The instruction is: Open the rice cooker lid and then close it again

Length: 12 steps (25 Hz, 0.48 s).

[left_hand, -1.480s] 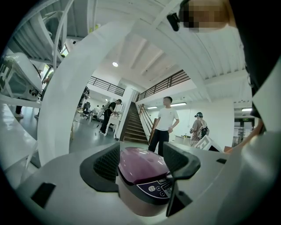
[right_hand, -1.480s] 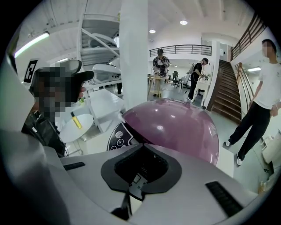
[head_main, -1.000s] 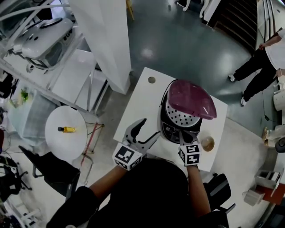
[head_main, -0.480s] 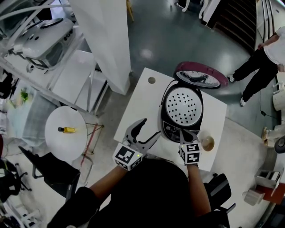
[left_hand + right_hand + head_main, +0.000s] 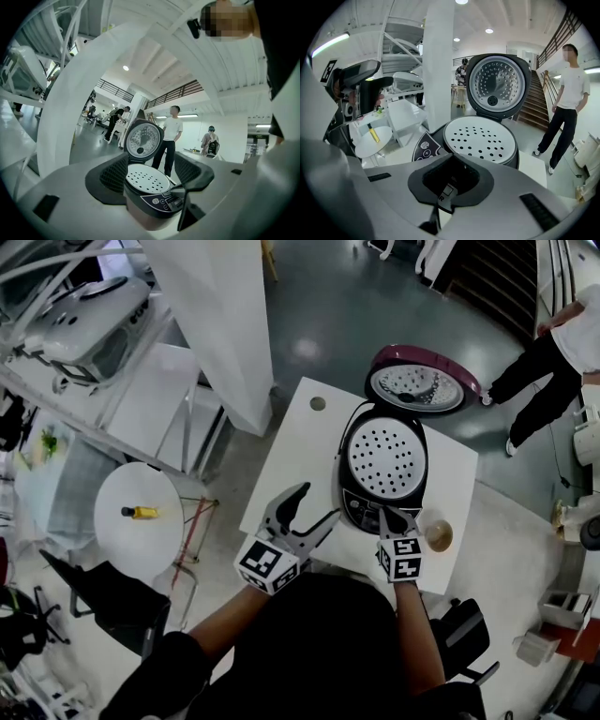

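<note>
Head view looks down on the black rice cooker (image 5: 382, 474), which sits on the right half of a white square table (image 5: 291, 460). Its round maroon-shelled lid (image 5: 420, 387) stands wide open at the far side, reaching out past the table's far edge. A white perforated steam plate (image 5: 385, 456) covers the pot's mouth.

The right gripper (image 5: 387, 515) is clenched on nothing. Its joined tips are at the cooker's near front by the control panel, but whether they touch it is unclear. The left gripper (image 5: 317, 504) hovers just left of the cooker, jaws spread and empty. A small round tan cup (image 5: 437, 536) stands just right of the right gripper.

The opening half looks done and the closing is left. The lid is far off and its shell is smooth and curved, so a push from closed tips could slip. The lid might then slam, or the cooker might shove toward the far edge. A careless reach could also knock the cup.

Right gripper view alone shows the lid's silvery dimpled inner face, its dark centre cap and the panel's round buttons. Only the head view shows the cup and the lid's overhang. Left gripper view, low and level, frames the cooker between its open jaws.
</note>
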{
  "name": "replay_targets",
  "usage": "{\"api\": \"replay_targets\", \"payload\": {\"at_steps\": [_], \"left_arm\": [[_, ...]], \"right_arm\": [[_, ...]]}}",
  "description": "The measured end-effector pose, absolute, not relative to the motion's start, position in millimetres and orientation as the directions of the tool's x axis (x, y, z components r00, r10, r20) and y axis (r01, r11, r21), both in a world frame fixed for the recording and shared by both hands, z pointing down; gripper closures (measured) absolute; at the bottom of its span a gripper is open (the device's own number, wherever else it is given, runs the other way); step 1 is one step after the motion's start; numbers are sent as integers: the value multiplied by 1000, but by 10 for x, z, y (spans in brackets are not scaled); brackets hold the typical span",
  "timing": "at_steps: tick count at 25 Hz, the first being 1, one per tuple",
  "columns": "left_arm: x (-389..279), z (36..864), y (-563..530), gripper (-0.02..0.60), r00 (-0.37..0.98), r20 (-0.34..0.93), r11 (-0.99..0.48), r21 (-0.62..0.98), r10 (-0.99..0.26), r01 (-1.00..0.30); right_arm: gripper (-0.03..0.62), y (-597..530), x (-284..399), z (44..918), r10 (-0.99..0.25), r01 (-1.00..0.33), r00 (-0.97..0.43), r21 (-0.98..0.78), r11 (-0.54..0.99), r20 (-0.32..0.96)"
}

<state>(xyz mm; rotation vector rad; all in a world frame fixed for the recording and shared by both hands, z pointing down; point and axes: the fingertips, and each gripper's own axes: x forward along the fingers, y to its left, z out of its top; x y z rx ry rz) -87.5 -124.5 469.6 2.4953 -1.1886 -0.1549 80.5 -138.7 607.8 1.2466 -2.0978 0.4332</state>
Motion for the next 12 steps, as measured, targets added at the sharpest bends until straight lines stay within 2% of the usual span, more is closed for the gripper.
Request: {"api": "replay_targets", "payload": {"at_steps": [9, 12], "left_arm": [[-770, 4194, -1673, 293, 703, -39, -678, 306, -710, -668], [-625, 3972, -1936, 293, 727, -66, -716, 260, -683, -648]], "right_arm": [[592, -1407, 873, 6018, -690, -908, -414, -215, 359, 594], [592, -1390, 901, 6012, -701, -908, -412, -201, 368, 582]]}}
